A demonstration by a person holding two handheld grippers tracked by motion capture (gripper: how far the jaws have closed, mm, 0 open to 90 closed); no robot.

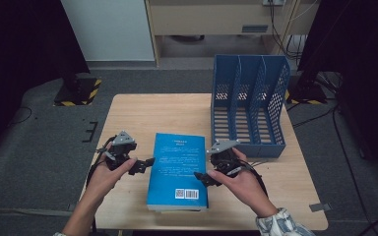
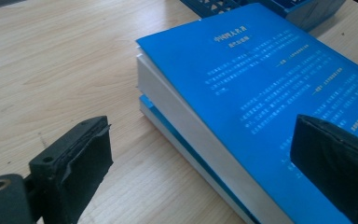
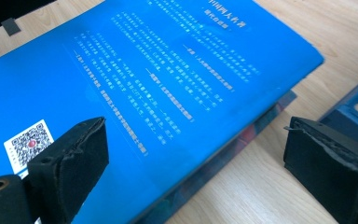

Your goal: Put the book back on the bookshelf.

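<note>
A blue book point(image 1: 177, 167) lies back cover up, barcode toward the person, on the wooden table point(image 1: 142, 113). It rests on a second, thinner book point(image 2: 165, 122) whose edge pokes out beneath it point(image 3: 242, 140). My left gripper point(image 1: 145, 165) is held in a hand at the blue book's left edge, jaws open; in the left gripper view point(image 2: 200, 158) one jaw hangs over the table and the other over the cover point(image 2: 261, 93). My right gripper point(image 1: 202, 178) is at the book's right edge, also open, and straddles that edge in the right gripper view point(image 3: 196, 158) above the cover point(image 3: 144, 79). Nothing is gripped.
A blue three-slot file rack point(image 1: 248, 105) stands at the table's back right, just behind the right hand; its base shows close by point(image 3: 354, 107). A small grey tape piece point(image 1: 320, 207) lies near the front right corner. Bare wood stretches left of the books.
</note>
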